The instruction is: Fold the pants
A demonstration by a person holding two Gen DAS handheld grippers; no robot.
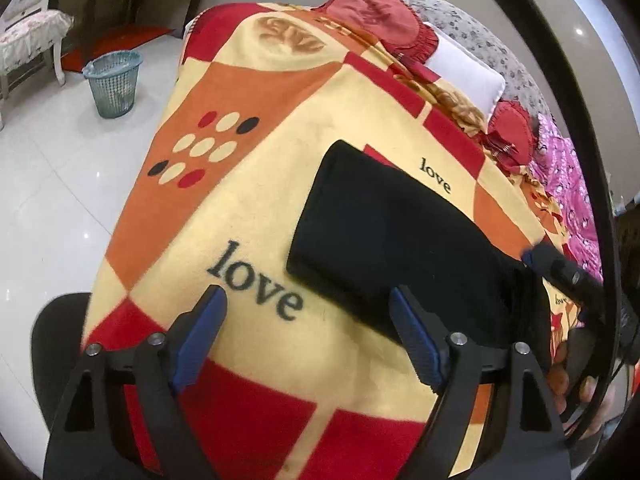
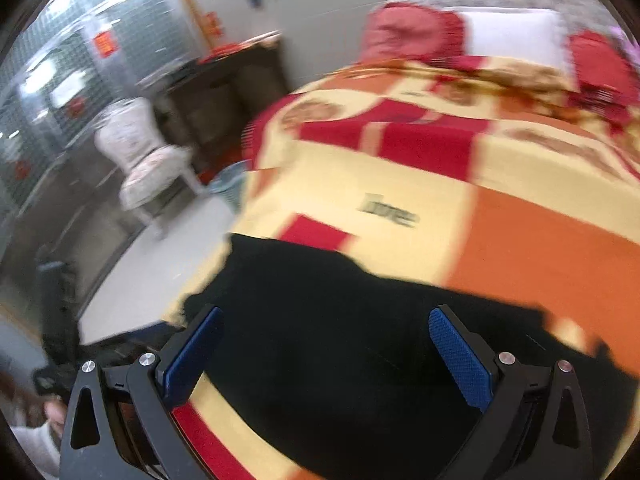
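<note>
The black pants are lying folded into a flat, compact rectangle on the patterned blanket that is covering the bed, just beside the large printed word "love" and touching its last letters at one lower corner. They are sitting on the flat middle of the blanket, probably because that gives an even surface where the layers are not sliding. In the left wrist view the long axis of the pants is running diagonally, from the near right, where the cloth is bunching slightly, up and away to the left toward the pillows at the head of the bed; the far short edge is looking straight and neat, which suggests the fold is largely finished.

The left gripper is hovering above the blanket with its blue pads spread wide apart and nothing between them; one pad is hanging over the "love" print, the other over the near edge of the pants. The right gripper is likewise standing wide open and empty, poised above the near part of the pants, and its view is blurring, so it seems to be in motion. Both are holding off the cloth, likely either releasing or lining up for a last tidy.

Further from the "love" print, a teal wastebasket is standing on the pale floor beside the bed, with a cushioned chair beyond it
</note>
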